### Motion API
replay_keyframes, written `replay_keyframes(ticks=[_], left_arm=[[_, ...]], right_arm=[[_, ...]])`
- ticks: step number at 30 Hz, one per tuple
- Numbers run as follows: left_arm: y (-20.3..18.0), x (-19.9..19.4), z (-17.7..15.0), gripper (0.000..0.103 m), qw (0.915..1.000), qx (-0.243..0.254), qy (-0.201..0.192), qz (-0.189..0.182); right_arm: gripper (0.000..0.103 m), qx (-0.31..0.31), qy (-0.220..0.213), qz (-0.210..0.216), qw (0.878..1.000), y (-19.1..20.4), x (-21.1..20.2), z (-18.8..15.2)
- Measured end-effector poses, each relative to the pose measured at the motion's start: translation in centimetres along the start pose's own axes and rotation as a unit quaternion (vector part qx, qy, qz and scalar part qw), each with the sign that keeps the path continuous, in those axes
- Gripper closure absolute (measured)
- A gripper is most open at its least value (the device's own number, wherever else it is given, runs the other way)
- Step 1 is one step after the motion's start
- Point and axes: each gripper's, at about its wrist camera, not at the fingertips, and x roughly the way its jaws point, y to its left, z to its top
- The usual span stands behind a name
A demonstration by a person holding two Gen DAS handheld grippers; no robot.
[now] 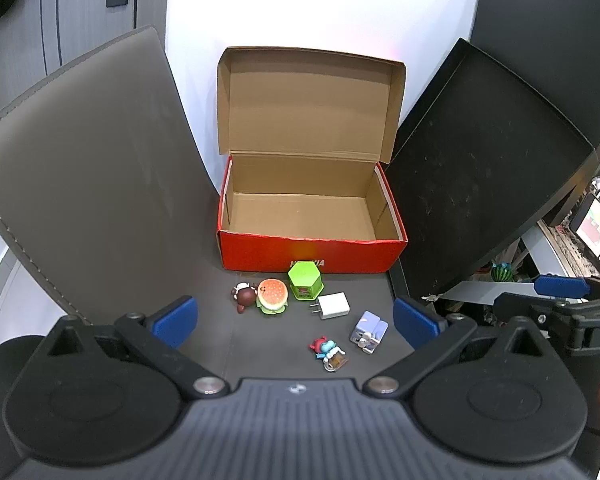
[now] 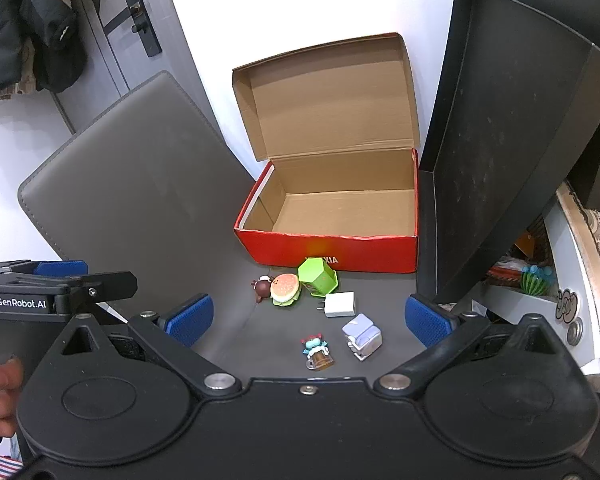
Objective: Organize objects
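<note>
An open red cardboard box stands empty at the back of the dark mat, lid up. In front of it lie a green hexagonal box, a burger toy, a brown figurine, a white charger plug, a lilac cube toy and a small red-blue figurine. My left gripper and right gripper hover open above them, holding nothing.
A grey leather pad leans on the left and a black board on the right, fencing in the mat. A cluttered shelf sits beyond the right board. A door is at back left.
</note>
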Motion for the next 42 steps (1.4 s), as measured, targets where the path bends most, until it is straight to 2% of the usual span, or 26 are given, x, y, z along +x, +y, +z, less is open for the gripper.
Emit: replay_keyframes(ticks=[15, 31, 42], left_arm=[[-0.2, 0.9, 0.0, 0.000, 0.9999, 0.005, 0.007, -0.006], [-0.8, 4.8, -0.6, 0.000, 0.9993, 0.007, 0.032, -0.020], [-1.6, 8.1, -0.8, 0.003, 0.9981, 0.006, 0.056, -0.024]], right_arm=[[0.000, 0.000, 0.000, -0.005, 1.000, -0.8, 0.2, -0.1], [0.000, 0.021, -0.011, -0.007, 1.000, -3.5, 2.4, -0.5], [0.001, 0.034, 0.006, -0.002, 0.999, -5.4, 5.1, -0.9]])
